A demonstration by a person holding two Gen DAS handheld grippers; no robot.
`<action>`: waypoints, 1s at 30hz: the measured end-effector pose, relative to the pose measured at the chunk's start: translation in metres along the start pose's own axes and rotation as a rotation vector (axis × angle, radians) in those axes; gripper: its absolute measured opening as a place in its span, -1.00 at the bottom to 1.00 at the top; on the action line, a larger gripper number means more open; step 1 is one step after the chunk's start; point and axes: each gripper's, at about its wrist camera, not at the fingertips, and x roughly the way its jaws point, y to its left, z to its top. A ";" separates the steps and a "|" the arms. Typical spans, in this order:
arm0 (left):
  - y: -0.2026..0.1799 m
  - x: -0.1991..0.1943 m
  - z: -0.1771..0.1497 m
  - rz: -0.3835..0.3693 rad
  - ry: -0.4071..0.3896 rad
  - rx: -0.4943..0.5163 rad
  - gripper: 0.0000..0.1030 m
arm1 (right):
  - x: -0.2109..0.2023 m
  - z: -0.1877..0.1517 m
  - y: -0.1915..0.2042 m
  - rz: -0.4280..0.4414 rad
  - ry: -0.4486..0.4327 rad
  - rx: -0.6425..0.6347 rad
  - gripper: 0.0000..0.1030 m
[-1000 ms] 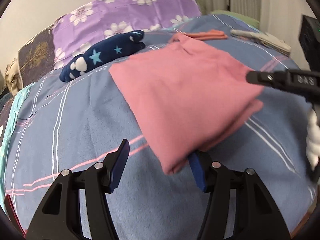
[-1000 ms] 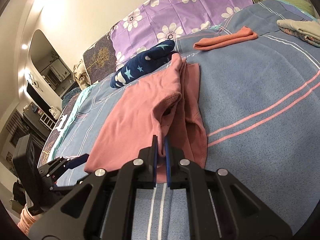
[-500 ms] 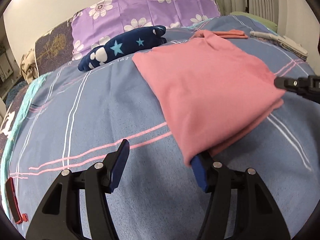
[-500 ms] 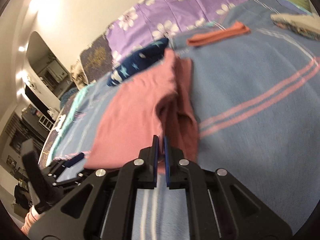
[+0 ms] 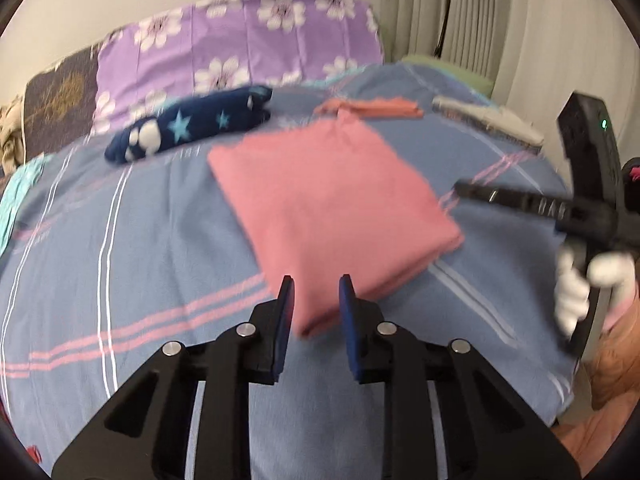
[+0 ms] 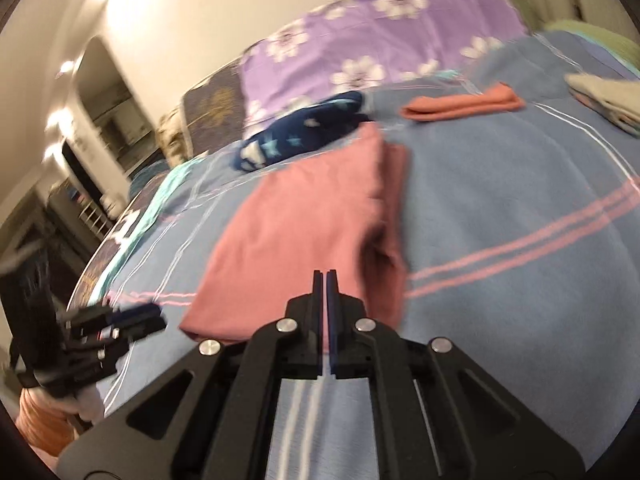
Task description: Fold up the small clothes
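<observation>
left claw (image 5: 316, 300) closing on corner | pink garment (image 5: 328, 208) apparently lengthwise toward pillows

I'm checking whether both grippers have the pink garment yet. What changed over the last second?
The left gripper stood wide open beside the pink garment's near corner; its jaws are now closing, with that corner between them. The right gripper stays shut on the garment's edge. The navy star-print cloth and folded orange cloth lie where they were.

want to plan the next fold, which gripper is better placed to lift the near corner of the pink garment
Left. The left gripper straddles the pink garment's near corner, jaws closing. The right gripper is shut at the other edge.
</observation>
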 end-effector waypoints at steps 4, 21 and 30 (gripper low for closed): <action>-0.001 0.049 -0.006 0.001 0.116 -0.006 -0.52 | 0.026 -0.004 0.005 -0.004 0.065 -0.020 -0.93; 0.005 0.061 0.004 -0.086 0.113 -0.035 -0.25 | 0.038 0.011 0.003 -0.102 0.093 -0.062 -0.74; 0.016 0.044 0.023 -0.091 0.033 -0.033 -0.22 | 0.041 0.015 -0.004 -0.158 0.120 -0.101 -0.69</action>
